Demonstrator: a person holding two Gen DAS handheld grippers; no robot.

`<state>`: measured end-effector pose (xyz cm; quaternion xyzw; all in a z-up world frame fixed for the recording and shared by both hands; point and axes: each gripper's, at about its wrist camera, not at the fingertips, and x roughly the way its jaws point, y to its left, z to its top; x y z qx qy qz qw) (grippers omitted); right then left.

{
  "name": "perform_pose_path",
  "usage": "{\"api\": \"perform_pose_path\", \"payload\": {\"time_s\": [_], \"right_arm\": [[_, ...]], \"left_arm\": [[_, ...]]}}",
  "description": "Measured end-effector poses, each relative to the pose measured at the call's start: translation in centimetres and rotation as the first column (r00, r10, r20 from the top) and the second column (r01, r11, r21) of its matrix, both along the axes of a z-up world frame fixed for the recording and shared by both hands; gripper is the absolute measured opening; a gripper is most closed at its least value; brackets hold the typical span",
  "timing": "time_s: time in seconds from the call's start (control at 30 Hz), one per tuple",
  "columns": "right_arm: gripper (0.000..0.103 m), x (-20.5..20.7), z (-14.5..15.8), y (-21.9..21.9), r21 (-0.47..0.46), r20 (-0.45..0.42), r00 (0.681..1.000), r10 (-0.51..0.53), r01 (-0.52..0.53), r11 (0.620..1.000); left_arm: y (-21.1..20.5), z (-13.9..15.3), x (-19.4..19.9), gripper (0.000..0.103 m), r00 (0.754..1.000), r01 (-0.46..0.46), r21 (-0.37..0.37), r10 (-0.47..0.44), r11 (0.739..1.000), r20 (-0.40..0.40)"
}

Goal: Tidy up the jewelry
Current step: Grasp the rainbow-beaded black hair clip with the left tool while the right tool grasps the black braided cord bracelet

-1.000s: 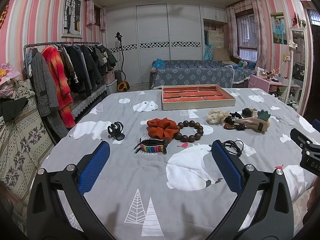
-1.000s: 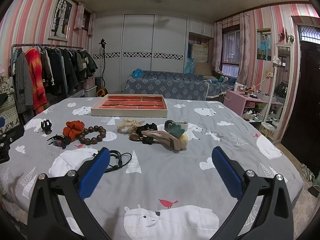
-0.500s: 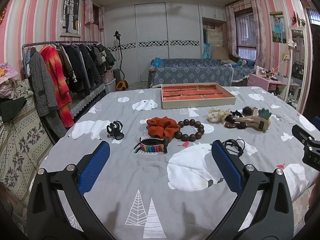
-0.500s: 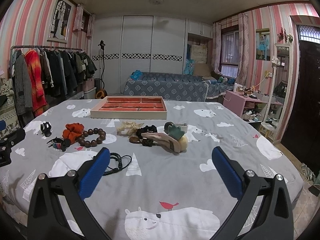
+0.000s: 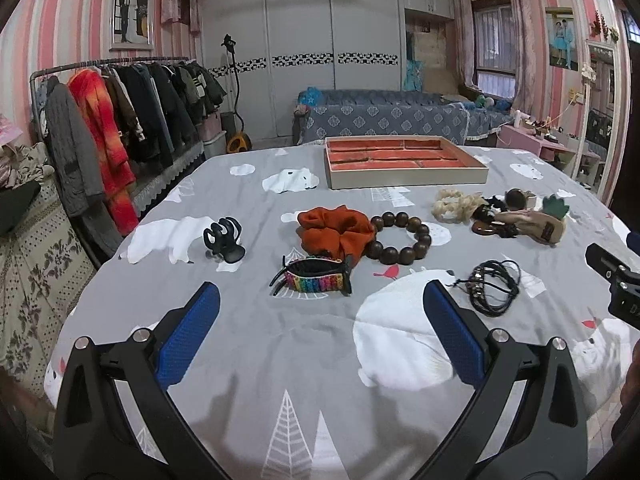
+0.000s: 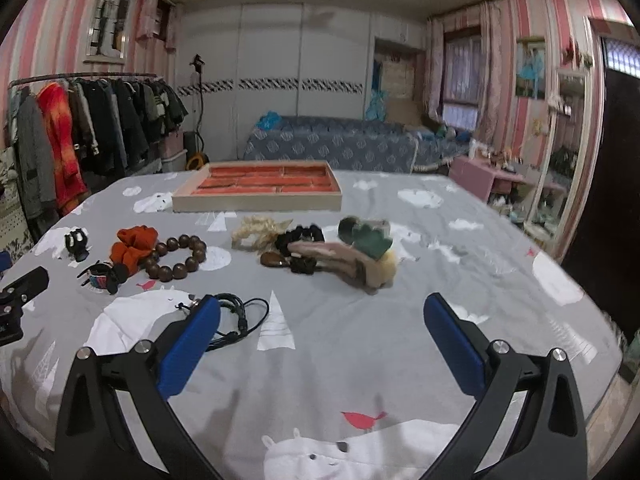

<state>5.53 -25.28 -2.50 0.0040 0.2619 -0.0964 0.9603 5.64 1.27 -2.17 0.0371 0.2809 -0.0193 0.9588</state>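
Jewelry, light and limp, is lying loose on the bedspread, best pinched by strands; both grippers are hovering spread, empty.

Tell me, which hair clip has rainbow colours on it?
The rainbow clip, lying just in front of the orange scrunchie. Its side shows rainbow stripes. The other claw clip, off to the left, is all black.
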Motion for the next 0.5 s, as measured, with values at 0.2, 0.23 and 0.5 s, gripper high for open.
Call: {"api": "perform_pose_path", "payload": {"time_s": [0.2, 0.23, 0.5], "right_arm": [[0.099, 2.7, -1.6, 0.5, 0.005, -0.085, 0.996, 0.0, 0.001, 1.0], [0.099, 3.0, -1.8, 0.6, 0.004, -0.09, 0.996, 0.002, -0.001, 1.0], [0.099, 5.9, -3.0, 1.8, -0.008, -0.156, 0.987, 0.028, -0.029, 1.0]], "left_arm": [[0.4, -1.4, 3.0, 0.098, 0.998, 0.003, 0.015, -0.002, 1.0, -0.065], [0.4, -1.5, 3.4, 0.098, 0.998, 0.004, 0.017, -0.002, 1.0, -0.068], [0.4, -2.8, 6.6, 0.098, 0.99, 0.039, 0.015, -0.036, 0.999, -0.135]]}}
